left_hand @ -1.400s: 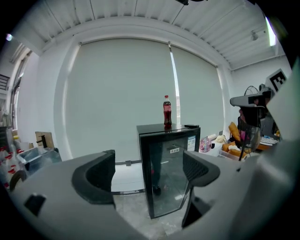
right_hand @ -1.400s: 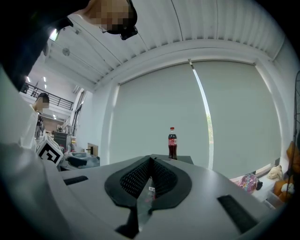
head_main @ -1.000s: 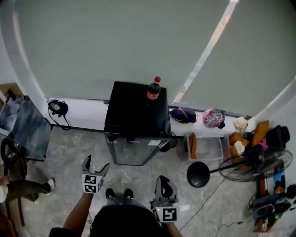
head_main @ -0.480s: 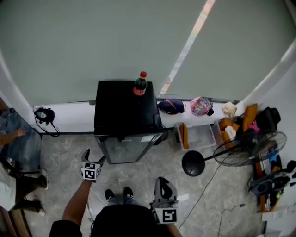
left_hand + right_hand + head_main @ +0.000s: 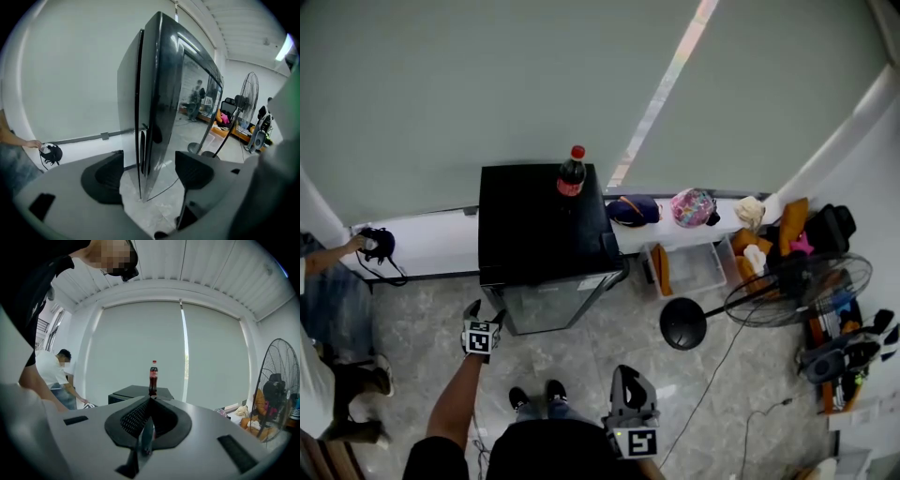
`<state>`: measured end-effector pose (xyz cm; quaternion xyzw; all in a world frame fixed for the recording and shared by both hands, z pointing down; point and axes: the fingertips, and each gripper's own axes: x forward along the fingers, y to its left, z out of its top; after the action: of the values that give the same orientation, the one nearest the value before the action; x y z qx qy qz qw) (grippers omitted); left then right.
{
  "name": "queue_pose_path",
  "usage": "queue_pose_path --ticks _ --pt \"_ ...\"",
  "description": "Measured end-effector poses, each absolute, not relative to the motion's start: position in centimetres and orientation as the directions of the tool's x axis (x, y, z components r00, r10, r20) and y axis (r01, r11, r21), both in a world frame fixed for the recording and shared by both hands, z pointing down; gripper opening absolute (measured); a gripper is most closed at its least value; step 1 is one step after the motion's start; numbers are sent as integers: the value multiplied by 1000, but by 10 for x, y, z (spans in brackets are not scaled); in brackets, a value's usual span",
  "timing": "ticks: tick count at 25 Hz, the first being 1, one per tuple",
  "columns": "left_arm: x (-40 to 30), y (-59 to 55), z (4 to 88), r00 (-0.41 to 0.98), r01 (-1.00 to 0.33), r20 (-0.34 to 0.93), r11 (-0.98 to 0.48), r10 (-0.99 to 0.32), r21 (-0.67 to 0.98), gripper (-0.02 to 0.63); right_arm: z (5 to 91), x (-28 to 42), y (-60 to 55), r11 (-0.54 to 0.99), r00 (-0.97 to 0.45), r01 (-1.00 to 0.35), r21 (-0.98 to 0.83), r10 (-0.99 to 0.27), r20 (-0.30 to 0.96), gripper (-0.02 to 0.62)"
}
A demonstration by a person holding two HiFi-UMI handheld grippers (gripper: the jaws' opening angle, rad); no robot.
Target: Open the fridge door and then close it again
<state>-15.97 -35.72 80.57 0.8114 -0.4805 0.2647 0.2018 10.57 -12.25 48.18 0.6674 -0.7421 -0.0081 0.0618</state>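
Two claws: the left claw (image 5: 480, 333), at 7 o'clock of the black fridge (image 5: 544, 225), is spread but closing round the free edge of the glass door (image 5: 157, 108), pads not yet touching, probably to pull the shut-looking door open. A cola bottle (image 5: 571, 173) stands at 1 o'clock on the fridge top. The right claw (image 5: 630, 417), at 5 o'clock, is pressed together and empty, seemingly parked clear of the door swing.

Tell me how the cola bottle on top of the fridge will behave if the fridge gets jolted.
The bottle is tall, narrow and upright, so a jolt would probably tip it. It looks dark nearly to the neck, so it is likely full and somewhat steadier. Being round, it may roll off the flat top of the fridge.
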Motion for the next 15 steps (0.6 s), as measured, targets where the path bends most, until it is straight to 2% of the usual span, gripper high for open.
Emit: queue_pose_path --ticks 6,11,15 --pt "-156 -366 808 404 -873 632 -486 -661 49 204 484 106 -128 103 -94 -990 99 -991 93 5" --pt "-147 -362 801 434 -839 626 -543 -649 18 135 483 103 -131 108 -99 -989 97 -991 94 5" --pt "-146 -362 800 437 -831 630 -557 -642 8 130 485 101 -133 111 -101 -990 92 -990 100 5"
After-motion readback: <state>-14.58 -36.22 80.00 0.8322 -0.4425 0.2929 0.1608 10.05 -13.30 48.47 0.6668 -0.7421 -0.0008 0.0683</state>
